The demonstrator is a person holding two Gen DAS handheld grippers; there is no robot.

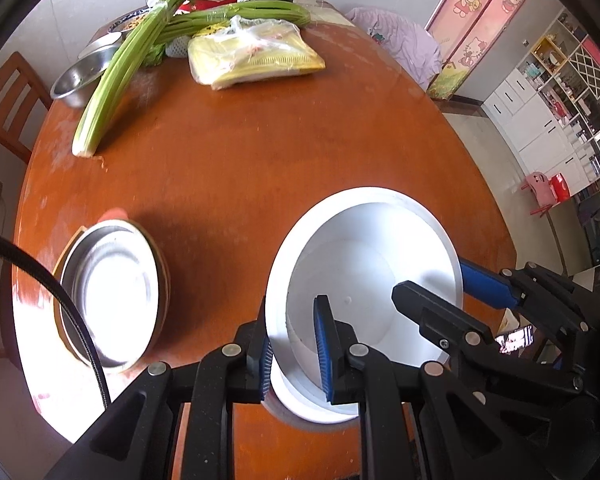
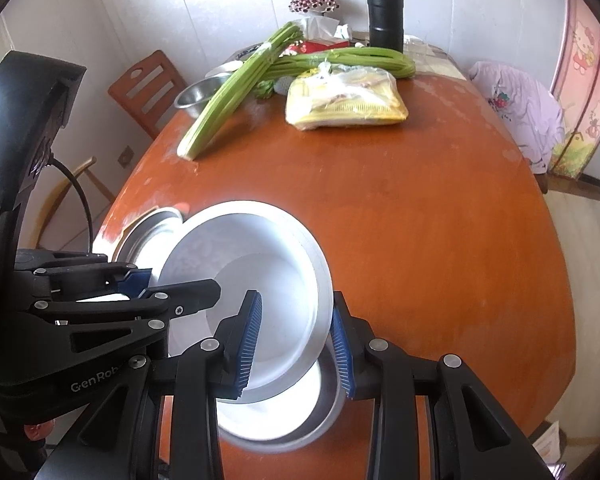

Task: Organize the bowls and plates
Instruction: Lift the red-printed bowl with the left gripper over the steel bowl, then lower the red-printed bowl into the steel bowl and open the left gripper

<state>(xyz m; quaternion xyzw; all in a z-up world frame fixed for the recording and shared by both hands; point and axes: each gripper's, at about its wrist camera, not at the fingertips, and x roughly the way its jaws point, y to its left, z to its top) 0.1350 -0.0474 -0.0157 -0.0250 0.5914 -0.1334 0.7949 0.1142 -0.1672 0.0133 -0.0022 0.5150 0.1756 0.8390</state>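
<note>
Both grippers are on one big metal bowl (image 1: 364, 280), clamped on opposite sides of its rim; the left gripper (image 1: 296, 352) has its blue pads pinched tight on the near-left rim, one pad inside, one outside; the right gripper (image 2: 296, 344) grips the far-right rim the same way, the inner pad (image 2: 250, 336) against the inside wall, the outer one behind the rim; the bowl sits tilted between them, above the orange-brown round table (image 1: 260, 152), its inside blown out white by glare; under it, near the table's front edge, is another shiny bowl or its bright reflection, can't tell which; to the left of the held bowl is a stack of shallow metal plates (image 1: 112, 292) on the table, close to the left edge, apart from the bowl in the left wrist view, partly hidden behind it in the right wrist view; at the far end of the table: a smaller steel bowl (image 1: 82, 78), two celery bundles (image 1: 116, 68) laid across it, a yellow packet in a clear plastic bag (image 1: 256, 56), a black flask (image 2: 385, 16) and a tissue box, all well apart from the grippers; a wooden chair (image 2: 148, 88) stands at the far left of the table; a black cable (image 1: 60, 300) from the left gripper crosses in front of the plate stack.
</note>
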